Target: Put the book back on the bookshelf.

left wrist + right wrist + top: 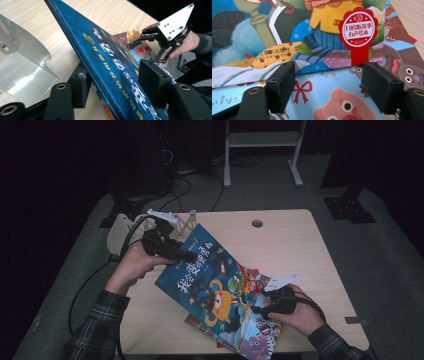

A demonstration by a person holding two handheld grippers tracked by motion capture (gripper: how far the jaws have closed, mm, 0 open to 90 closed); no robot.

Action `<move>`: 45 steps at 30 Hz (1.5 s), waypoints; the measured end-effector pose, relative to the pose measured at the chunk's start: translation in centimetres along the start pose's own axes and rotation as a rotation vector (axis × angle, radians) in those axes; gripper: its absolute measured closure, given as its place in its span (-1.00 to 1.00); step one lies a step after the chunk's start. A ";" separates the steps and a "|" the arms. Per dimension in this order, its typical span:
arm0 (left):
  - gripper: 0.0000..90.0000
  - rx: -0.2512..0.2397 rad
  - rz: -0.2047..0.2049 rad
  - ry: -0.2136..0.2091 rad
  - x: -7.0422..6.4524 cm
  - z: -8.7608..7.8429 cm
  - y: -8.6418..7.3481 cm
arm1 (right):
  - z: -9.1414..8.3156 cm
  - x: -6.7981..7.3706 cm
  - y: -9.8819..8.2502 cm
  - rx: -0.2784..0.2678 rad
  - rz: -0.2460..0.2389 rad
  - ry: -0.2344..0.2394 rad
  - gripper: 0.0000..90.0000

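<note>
Left gripper clamps blue book.

Wood table: picture books, clear stand.

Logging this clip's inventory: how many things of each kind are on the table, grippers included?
Picture books: 2 told apart, the blue picture book and the pig-cover book; perhaps more beneath
Metal bookend: 1
Grippers: 2, the left gripper and the right gripper
Total: 5
</note>
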State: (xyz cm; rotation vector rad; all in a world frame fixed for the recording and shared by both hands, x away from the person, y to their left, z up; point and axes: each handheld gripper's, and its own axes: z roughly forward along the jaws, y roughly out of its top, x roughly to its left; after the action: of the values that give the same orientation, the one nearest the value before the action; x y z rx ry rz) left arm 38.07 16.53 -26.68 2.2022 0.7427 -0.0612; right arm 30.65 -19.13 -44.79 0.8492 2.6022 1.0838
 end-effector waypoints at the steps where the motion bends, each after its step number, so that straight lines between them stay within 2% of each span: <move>1: 0.01 0.006 -0.004 -0.002 0.0 0.0 0.0 | 0.0 0.0 0.0 0.000 0.000 0.000 -0.42; 2: 0.04 0.010 -0.006 -0.001 0.0 -0.1 0.0 | 0.0 0.0 0.0 -0.001 0.002 0.001 -0.43; 3: 0.16 0.015 0.007 0.001 0.0 -0.1 0.0 | 0.0 0.0 0.0 -0.001 0.001 0.001 -0.43; 5: 0.30 0.003 0.006 -0.047 -0.1 -0.1 -0.1 | 0.0 0.0 0.0 -0.002 0.002 0.002 -0.43; 8: 0.31 0.009 0.007 -0.043 -0.3 -0.1 0.1 | 0.0 0.0 -0.1 -0.005 0.004 0.001 -0.44; 16: 0.37 0.014 -0.030 -0.059 0.1 -0.1 0.1 | 0.0 0.0 -0.1 -0.009 0.005 -0.001 -0.44; 19: 0.37 0.015 -0.038 -0.061 0.2 -0.1 0.2 | -0.1 -0.1 -0.1 -0.012 0.015 0.002 -0.38; 23: 0.40 0.018 -0.052 -0.067 0.4 -0.1 0.2 | -0.6 -0.7 -0.1 -0.030 0.033 -0.022 -0.32; 27: 0.41 0.020 -0.066 -0.078 0.6 -0.1 0.1 | -1.6 -2.5 -0.3 -0.083 0.097 -0.074 -0.31; 31: 0.43 0.024 -0.079 -0.085 0.8 0.0 0.3 | -2.7 -5.6 -1.0 -0.129 0.175 -0.164 -0.34; 33: 0.45 0.026 -0.101 -0.092 0.9 0.1 0.3 | -3.0 -7.1 -1.4 -0.120 0.212 -0.211 -0.34; 38: 0.48 0.029 -0.110 -0.098 1.0 0.2 0.8 | -2.7 -9.9 -2.6 -0.095 0.269 -0.290 -0.31; 45: 0.53 0.046 -0.114 -0.087 0.8 0.1 2.2 | -1.7 -12.9 -4.2 -0.055 0.347 -0.387 -0.30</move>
State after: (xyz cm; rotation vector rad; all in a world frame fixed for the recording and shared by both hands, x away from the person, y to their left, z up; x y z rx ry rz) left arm 39.90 15.75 -25.48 2.1835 0.8249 -0.2322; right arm 38.70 -30.02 -47.01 1.3787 2.1470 0.9459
